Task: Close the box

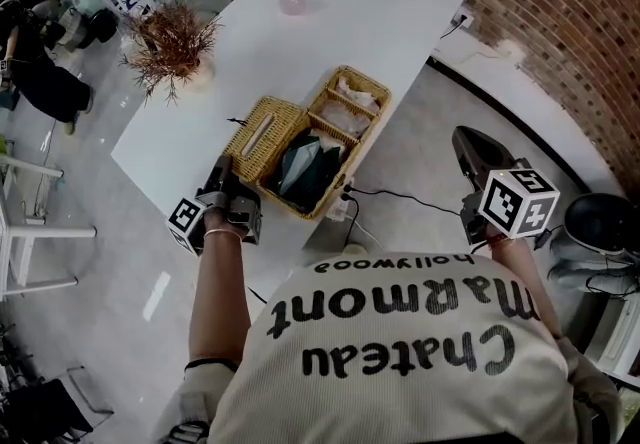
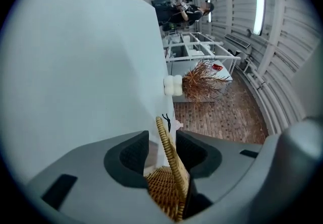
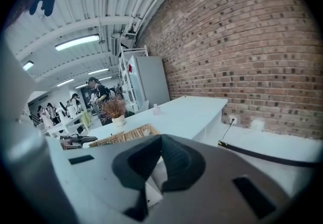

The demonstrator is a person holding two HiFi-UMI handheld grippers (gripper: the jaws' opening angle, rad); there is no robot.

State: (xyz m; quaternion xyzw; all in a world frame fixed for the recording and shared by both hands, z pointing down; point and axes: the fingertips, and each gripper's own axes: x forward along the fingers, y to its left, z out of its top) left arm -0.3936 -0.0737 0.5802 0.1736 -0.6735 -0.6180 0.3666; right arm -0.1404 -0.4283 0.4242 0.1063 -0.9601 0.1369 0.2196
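work at the near edge of the white table (image 1: 350, 2), home of the open wicker box (image 1: 361, 145). swing the wicker lid (image 1: 262, 135), laid out flat on the box's left, up and over about the shared long side, in an arc rather than a drag, likely without lifting the box itself. watch the dark cloth (image 1: 305, 167) heaped in the near compartment; probably best tucked down first, else liable to catch under the rim. hold with the left gripper (image 1: 222, 170) as now, jaws closed on the lid's near rim, wicker edge against one pad, and roll the wrist with the arc to avoid twisting the weave. bring in the right gripper (image 1: 470, 147), held well clear off the table's side, jaws together on nothing, to steady the box's far wall if needed. as for bearing: mouth up, long axis running from the near table edge away toward the far right in the head view, lid parallel beside, free edge pointing left.
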